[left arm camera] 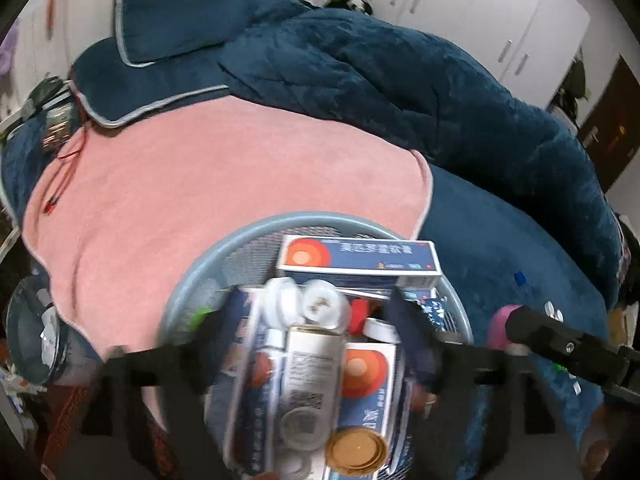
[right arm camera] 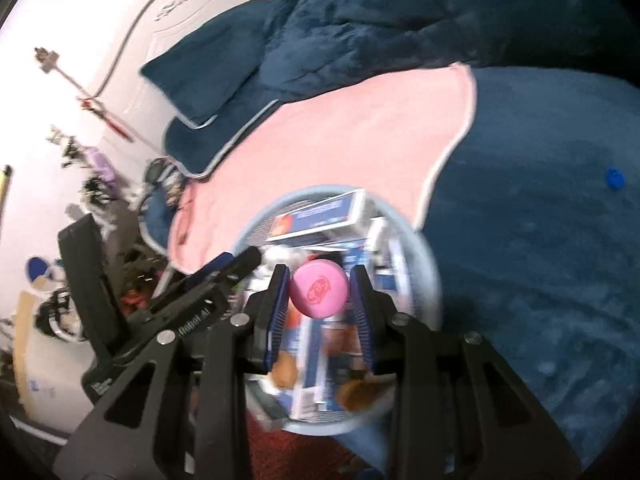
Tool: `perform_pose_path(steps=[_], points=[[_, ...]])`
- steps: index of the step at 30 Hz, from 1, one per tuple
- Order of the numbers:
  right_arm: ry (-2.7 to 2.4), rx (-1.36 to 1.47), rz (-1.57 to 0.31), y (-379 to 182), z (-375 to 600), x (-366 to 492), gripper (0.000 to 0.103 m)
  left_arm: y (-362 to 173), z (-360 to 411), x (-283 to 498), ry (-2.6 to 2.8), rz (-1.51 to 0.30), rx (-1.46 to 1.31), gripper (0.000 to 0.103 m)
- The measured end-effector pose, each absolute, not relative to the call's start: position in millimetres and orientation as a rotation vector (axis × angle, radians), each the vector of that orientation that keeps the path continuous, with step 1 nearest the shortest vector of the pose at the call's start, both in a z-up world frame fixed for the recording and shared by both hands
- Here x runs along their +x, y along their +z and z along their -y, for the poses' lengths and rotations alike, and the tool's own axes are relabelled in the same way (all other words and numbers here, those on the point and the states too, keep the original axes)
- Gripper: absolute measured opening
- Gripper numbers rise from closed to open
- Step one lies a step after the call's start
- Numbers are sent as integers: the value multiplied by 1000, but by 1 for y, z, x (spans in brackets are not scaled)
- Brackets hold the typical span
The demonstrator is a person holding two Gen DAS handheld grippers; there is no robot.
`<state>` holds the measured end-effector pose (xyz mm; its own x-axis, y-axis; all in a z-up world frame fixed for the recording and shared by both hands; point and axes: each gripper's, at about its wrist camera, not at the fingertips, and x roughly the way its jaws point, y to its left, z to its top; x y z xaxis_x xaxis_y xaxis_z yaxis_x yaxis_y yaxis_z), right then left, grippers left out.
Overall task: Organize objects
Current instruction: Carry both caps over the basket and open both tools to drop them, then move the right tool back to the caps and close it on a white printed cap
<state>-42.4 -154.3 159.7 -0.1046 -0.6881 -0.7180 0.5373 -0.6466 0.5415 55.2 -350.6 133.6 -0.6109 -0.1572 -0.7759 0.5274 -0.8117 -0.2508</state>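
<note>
A round light-blue basket (left arm camera: pixel 192 276) rests on the bed, crowded with orange-and-blue medicine boxes (left arm camera: pixel 360 258), white caps and small jars. My left gripper (left arm camera: pixel 320 312) hangs over it, open wide. A white bottle with a gold lid (left arm camera: pixel 314 376) lies blurred between its fingers, and neither pad touches it. My right gripper (right arm camera: pixel 319 300) is shut on a round pink lid (right arm camera: pixel 318 288) just above the basket (right arm camera: pixel 430 276). From the left wrist view the pink lid (left arm camera: pixel 500 326) and the right gripper (left arm camera: pixel 520 328) appear at the basket's right side.
A pink towel (left arm camera: pixel 200 184) lies behind the basket on a dark blue quilt (left arm camera: pixel 360 80). A blue cap (right arm camera: pixel 615 179) and a few small white caps (left arm camera: pixel 554 314) lie loose on the bed to the right. A clear container (left arm camera: pixel 32 332) stands at the left.
</note>
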Motion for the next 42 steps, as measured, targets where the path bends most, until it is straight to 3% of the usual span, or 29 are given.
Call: perform_pose_path(steps=[2, 4, 7, 15, 29, 42], points=[[-1844, 1323, 206, 159, 154, -42, 49, 138, 354, 64, -2403, -655, 1071, 93], [-1871, 1309, 214, 162, 149, -41, 80, 143, 356, 75, -2365, -627, 1038, 100], [-1926, 1303, 234, 166, 136, -42, 91, 147, 353, 82, -2330, -561, 1025, 101], [-2113, 1335, 86, 163, 97, -46, 103, 154, 325, 83, -2337, -401, 1082, 102], [-2250, 1366, 20, 167, 15, -47, 103, 164, 244, 49, -2462, -301, 1144, 102], [-2479, 1609, 201, 122, -168, -77, 103, 144, 125, -8, -2626, -161, 1318, 102]])
